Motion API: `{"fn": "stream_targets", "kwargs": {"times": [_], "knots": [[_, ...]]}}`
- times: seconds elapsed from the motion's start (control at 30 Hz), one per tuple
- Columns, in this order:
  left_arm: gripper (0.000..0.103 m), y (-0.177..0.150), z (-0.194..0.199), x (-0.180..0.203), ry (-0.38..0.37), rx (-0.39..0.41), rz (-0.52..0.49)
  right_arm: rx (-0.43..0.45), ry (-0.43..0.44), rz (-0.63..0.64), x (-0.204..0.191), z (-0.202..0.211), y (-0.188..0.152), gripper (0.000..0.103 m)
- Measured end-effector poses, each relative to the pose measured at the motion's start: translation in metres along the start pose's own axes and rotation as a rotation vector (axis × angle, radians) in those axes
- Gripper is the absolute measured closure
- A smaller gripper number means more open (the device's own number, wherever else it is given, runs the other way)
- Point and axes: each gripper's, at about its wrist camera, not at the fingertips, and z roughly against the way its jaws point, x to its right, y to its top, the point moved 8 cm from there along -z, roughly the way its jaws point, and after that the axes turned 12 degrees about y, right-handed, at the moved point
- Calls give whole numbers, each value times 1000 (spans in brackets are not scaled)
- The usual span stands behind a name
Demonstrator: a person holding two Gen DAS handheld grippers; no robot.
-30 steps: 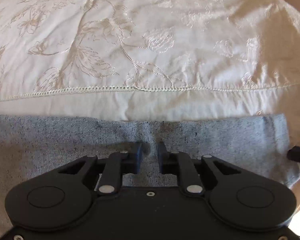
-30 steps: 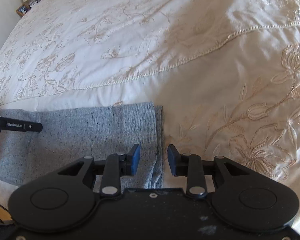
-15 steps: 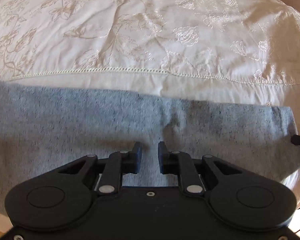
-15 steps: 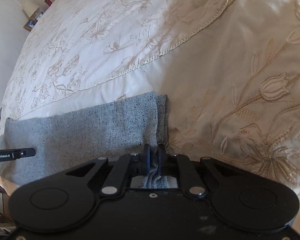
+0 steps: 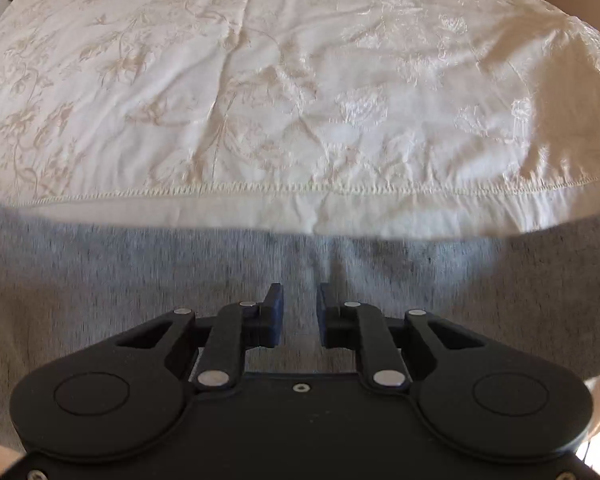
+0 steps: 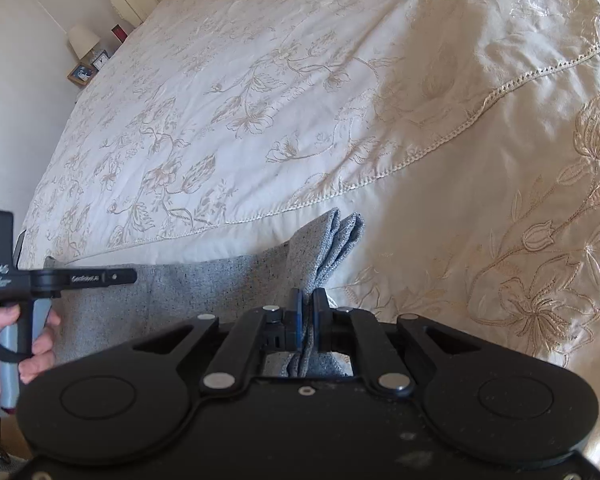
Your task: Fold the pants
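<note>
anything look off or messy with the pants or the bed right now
Nothing damaged or spilled. The one uneven spot is the end of the grey pants: pinched in the right tongs, it is bunched and standing up off the bedspread while the rest lies flat. The left tongs are open above the cloth.

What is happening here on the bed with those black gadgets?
A person is folding grey pants on a cream embroidered bedspread, holding a handheld gripper in each hand. The right gripper is shut on one end of the pants, and the cloth bunches up above its fingers. The left gripper hovers over the middle of the pants with a gap between its fingers, gripping nothing.
</note>
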Motion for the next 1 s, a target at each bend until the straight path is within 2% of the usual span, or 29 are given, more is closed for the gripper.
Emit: {"fn": "stream_targets", "kwargs": {"times": [0.07,0.17,0.23,0.3,0.37,0.57,0.63,0.77,0.87,1.0], "knots": [[80,-24,-5,3,-19,-48,-32,12,1,9,-9,5,1,97],[80,-56,-31,16,-2,-143,-119,25,-4,32,-27,11,3,97],[80,-59,-34,20,2,-119,-165,31,-7,47,-42,13,5,97],[79,-53,-25,15,-57,-113,-133,41,-14,79,-64,16,7,97],[74,-45,-13,-2,-108,-99,-79,49,-10,117,-92,16,9,97],[75,-30,11,-99,-73,-31,32,60,47,214,-203,-8,5,97],[75,-30,13,-136,-61,-22,72,53,76,239,-241,-24,-2,97],[76,-35,10,-198,-23,-19,131,9,137,236,-306,-85,-26,97],[76,-38,5,-234,13,-18,134,-29,161,226,-340,-141,-52,97],[76,-41,1,-265,25,-12,119,-77,147,231,-368,-210,-87,97]]}}
